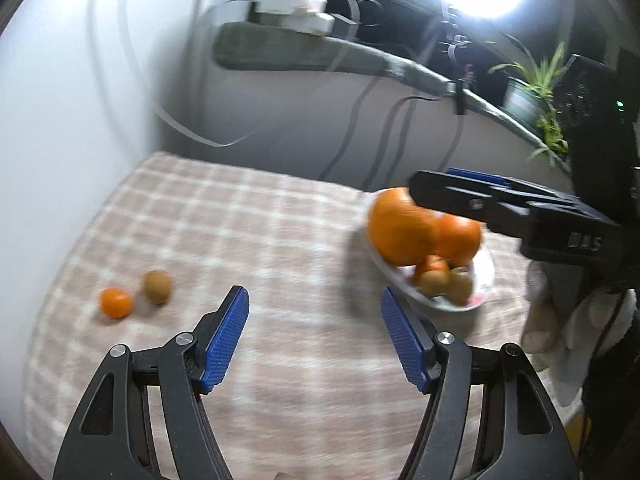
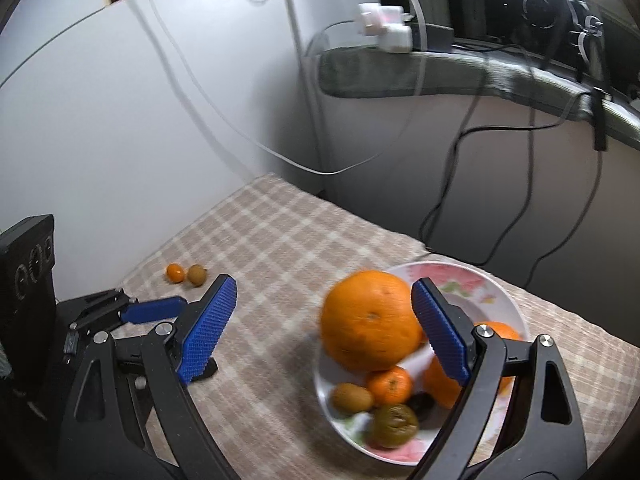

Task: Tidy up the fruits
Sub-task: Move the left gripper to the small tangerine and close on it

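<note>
A white flowered plate holds a large orange, a second orange, a small tangerine, a kiwi and a brownish-green fruit. A small tangerine and a kiwi lie together on the checked cloth at the far left. My left gripper is open and empty above the cloth between the loose pair and the plate. My right gripper is open and empty, over the plate's left edge beside the large orange.
The table wears a beige checked cloth, against a white wall. Behind it runs a grey sill with chargers and hanging cables. A potted plant stands at the back right. The right gripper body hangs over the plate.
</note>
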Demonstrator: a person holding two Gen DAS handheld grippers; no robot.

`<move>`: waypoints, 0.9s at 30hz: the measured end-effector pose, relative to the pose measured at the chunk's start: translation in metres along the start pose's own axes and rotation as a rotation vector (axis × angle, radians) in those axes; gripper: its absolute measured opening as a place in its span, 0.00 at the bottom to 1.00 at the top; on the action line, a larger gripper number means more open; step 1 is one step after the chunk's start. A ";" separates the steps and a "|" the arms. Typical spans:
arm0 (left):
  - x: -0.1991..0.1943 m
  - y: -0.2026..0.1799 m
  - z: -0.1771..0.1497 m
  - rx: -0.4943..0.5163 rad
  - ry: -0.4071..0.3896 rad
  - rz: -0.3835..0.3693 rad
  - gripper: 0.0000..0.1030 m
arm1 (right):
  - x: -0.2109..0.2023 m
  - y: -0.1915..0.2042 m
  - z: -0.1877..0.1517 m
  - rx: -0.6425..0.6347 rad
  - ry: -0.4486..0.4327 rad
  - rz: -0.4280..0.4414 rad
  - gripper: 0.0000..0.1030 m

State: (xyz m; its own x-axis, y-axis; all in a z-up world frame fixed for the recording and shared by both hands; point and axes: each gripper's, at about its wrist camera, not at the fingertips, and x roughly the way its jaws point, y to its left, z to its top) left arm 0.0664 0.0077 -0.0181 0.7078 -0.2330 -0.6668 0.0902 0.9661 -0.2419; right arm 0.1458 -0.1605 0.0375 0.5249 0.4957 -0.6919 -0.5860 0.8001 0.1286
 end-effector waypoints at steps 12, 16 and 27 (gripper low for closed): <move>-0.013 0.072 -0.011 -0.079 -0.001 0.120 0.66 | 0.041 0.066 0.007 -0.080 0.061 0.115 0.89; -0.012 0.089 -0.012 -0.089 0.007 0.140 0.59 | 0.060 0.083 0.005 -0.097 0.086 0.135 0.89; 0.003 0.120 -0.018 -0.131 0.056 0.141 0.39 | 0.104 0.103 0.002 -0.056 0.167 0.224 0.66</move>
State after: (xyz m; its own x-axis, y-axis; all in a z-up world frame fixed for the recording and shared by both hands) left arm 0.0665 0.1206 -0.0620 0.6669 -0.1062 -0.7375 -0.1011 0.9677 -0.2308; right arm 0.1414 -0.0255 -0.0200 0.2717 0.5918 -0.7589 -0.7118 0.6543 0.2554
